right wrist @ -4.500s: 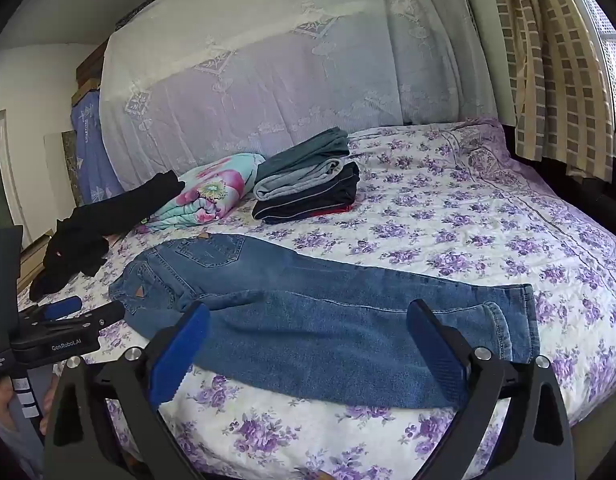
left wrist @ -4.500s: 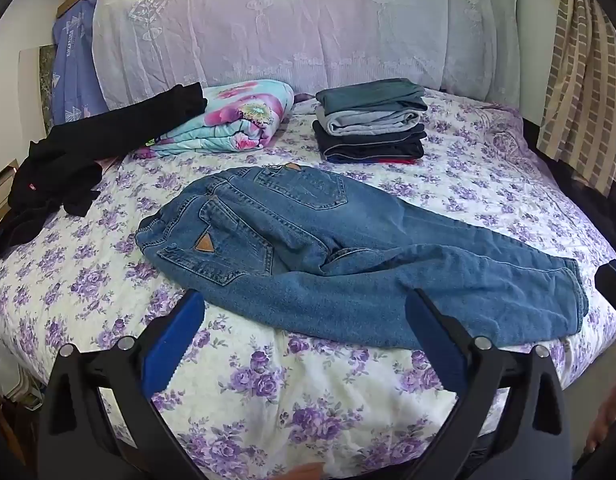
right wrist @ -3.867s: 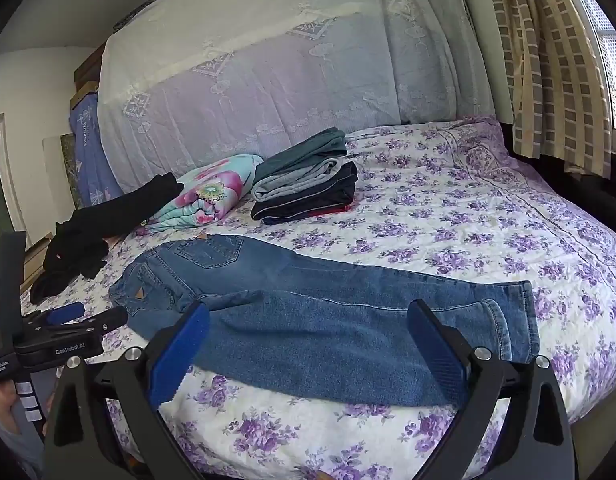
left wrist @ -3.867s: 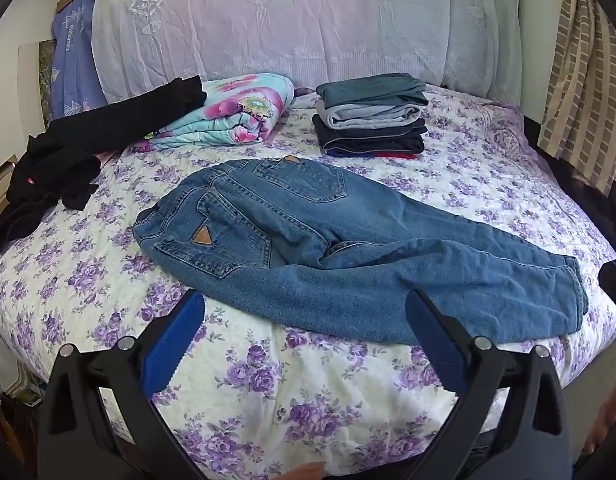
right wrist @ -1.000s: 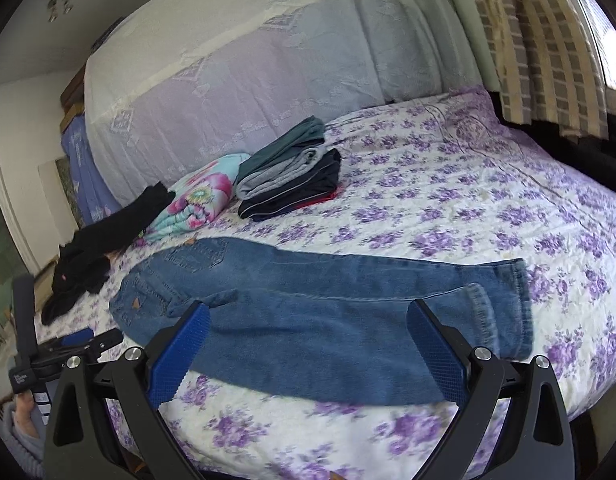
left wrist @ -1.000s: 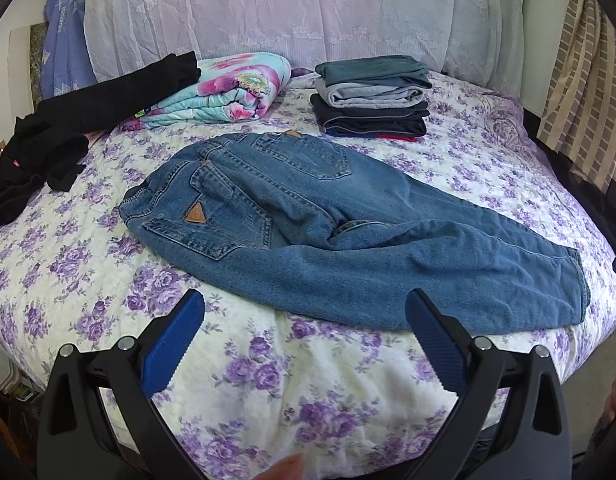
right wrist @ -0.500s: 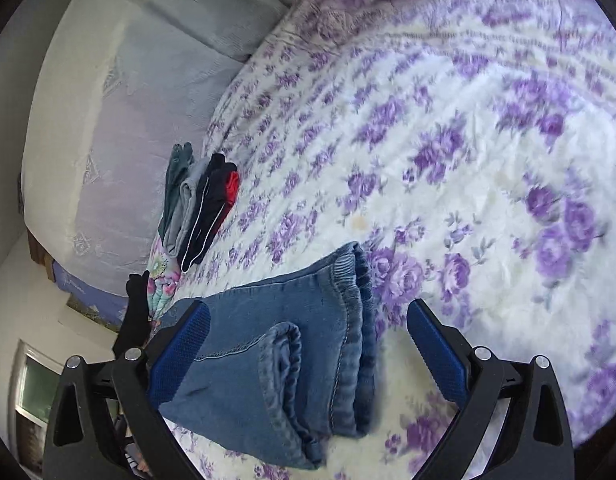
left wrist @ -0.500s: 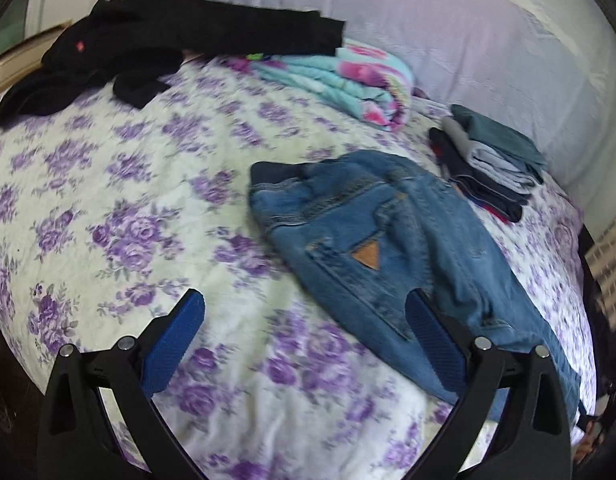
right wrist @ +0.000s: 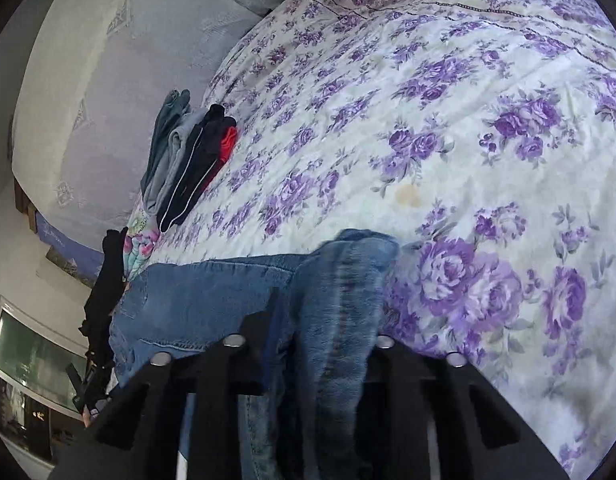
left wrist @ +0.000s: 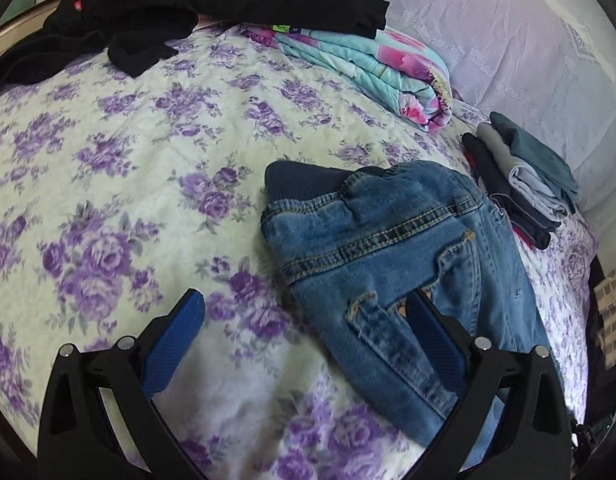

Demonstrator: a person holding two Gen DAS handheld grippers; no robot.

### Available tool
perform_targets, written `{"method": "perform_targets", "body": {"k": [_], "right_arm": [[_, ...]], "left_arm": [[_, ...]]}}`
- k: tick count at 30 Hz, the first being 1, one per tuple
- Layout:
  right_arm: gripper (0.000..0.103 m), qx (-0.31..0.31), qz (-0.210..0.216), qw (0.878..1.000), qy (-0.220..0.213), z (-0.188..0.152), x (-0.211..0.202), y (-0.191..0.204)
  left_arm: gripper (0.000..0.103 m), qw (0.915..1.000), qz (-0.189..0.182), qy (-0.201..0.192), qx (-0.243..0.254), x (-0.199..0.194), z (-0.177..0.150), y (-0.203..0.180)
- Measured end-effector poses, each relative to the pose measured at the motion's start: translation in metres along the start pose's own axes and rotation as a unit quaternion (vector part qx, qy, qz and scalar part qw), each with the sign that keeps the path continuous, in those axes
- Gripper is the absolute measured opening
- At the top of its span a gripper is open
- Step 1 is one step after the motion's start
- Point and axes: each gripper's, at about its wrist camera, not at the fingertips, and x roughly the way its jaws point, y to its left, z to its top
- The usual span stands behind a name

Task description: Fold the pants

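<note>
The jeans (left wrist: 391, 248) lay unfolded — right gripper (right wrist: 308, 344) clamped on the hem, left gripper (left wrist: 304, 344) wide at the waistband.

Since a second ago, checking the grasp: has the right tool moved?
Yes. The right tool has dropped toward the bedspread and shut on the jeans hem end.

place: home bedroom | evidence: floral-sheeted bed (left wrist: 108, 128), folded clothes stack (left wrist: 523, 184)
</note>
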Motion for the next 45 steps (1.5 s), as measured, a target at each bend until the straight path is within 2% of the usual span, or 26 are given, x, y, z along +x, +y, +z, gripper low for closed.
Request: {"method": "perform_targets", "body": {"k": [2,5,6,8,11,12,14,15,17,18,20,23,25,27,29,30,31,32,33,34,35,36,39,41,43,45], "right_arm": [[0.013,0.023,0.017,1.0,-0.007,0.009,-0.004,-0.004],[0.013,-0.006,0.013,1.0,-0.018,0.031,-0.009,0.013],[0.013,-0.013,0.013,1.0,-0.021,0.039,-0.01,0.019],[0.013,-0.022,0.016,0.999,-0.025,0.056,-0.009,0.034],[0.013,-0.026,0.014,0.999,-0.031,0.075,-0.005,0.046],[0.013,-0.022,0.014,0.999,-0.031,0.078,-0.004,0.046],[0.013,-0.009,0.009,0.999,-0.031,0.08,-0.001,0.043],[0.013,-0.004,0.005,1.0,-0.03,0.081,0.001,0.04],[0.013,0.018,-0.005,1.0,-0.025,0.076,0.005,0.029],[0.013,0.028,-0.008,0.999,-0.023,0.074,0.007,0.025],[0.013,0.038,-0.013,0.999,-0.023,0.072,0.008,0.022],[0.013,0.037,-0.022,0.999,-0.025,0.073,0.01,0.024],[0.013,0.037,-0.027,0.999,-0.025,0.075,0.015,0.026],[0.013,0.038,-0.032,0.999,-0.022,0.077,0.019,0.026],[0.013,0.038,-0.034,0.998,-0.023,0.078,0.02,0.025],[0.013,0.039,-0.034,0.998,-0.023,0.077,0.021,0.025],[0.013,0.04,-0.034,0.998,-0.023,0.077,0.022,0.024],[0.013,0.041,-0.034,0.998,-0.023,0.077,0.023,0.024],[0.013,0.041,-0.035,0.998,-0.022,0.077,0.024,0.023],[0.013,0.043,-0.035,0.998,-0.022,0.077,0.025,0.022],[0.013,0.047,-0.033,0.998,-0.022,0.077,0.026,0.021],[0.013,0.049,-0.031,0.998,-0.024,0.076,0.026,0.02],[0.013,0.054,-0.022,0.998,-0.029,0.073,0.024,0.016],[0.013,0.06,-0.016,0.998,-0.032,0.071,0.022,0.013],[0.013,0.061,-0.013,0.998,-0.032,0.07,0.019,0.011],[0.013,0.059,-0.009,0.998,-0.033,0.068,0.016,0.011]], "left_arm": [[0.098,0.9999,0.009,-0.004,0.011,0.0,0.011,-0.002],[0.099,0.9996,0.008,-0.022,0.016,-0.002,0.045,-0.004],[0.099,0.9994,-0.003,-0.031,0.016,-0.002,0.059,-0.007],[0.099,0.9978,-0.056,-0.022,0.025,0.007,0.093,-0.018],[0.098,0.9888,-0.119,0.049,0.075,0.043,0.127,-0.047],[0.099,0.9841,-0.116,0.079,0.109,0.062,0.139,-0.06],[0.099,0.9782,-0.085,0.103,0.159,0.088,0.15,-0.076],[0.098,0.9759,-0.071,0.115,0.171,0.105,0.159,-0.079],[0.098,0.9671,-0.118,0.177,0.139,0.131,0.164,-0.074],[0.098,0.9556,-0.154,0.23,0.101,0.148,0.162,-0.068],[0.098,0.9391,-0.19,0.272,0.09,0.157,0.148,-0.067],[0.098,0.9304,-0.198,0.257,0.171,0.142,0.121,-0.084],[0.098,0.9175,-0.232,0.277,0.166,0.132,0.106,-0.084],[0.098,0.9083,-0.242,0.281,0.194,0.114,0.085,-0.091],[0.098,0.8871,-0.247,0.276,0.275,0.081,0.045,-0.114],[0.098,0.8789,-0.229,0.256,0.331,0.065,0.026,-0.125],[0.098,0.8698,-0.198,0.215,0.398,0.048,0.008,-0.139],[0.098,0.8627,-0.178,0.19,0.433,0.041,-0.001,-0.148],[0.098,0.8622,-0.169,0.183,0.441,0.039,-0.002,-0.152],[0.098,0.8687,-0.171,0.18,0.428,0.039,0.006,-0.158],[0.098,0.8751,-0.195,0.182,0.404,0.04,0.019,-0.161],[0.098,0.8769,-0.215,0.186,0.388,0.041,0.026,-0.167],[0.098,0.8716,-0.252,0.236,0.348,0.074,0.045,-0.187],[0.098,0.8641,-0.275,0.26,0.331,0.087,0.049,-0.194],[0.097,0.8597,-0.305,0.273,0.305,0.082,0.05,-0.195],[0.096,0.8611,-0.341,0.269,0.264,0.077,0.05,-0.196]]}}
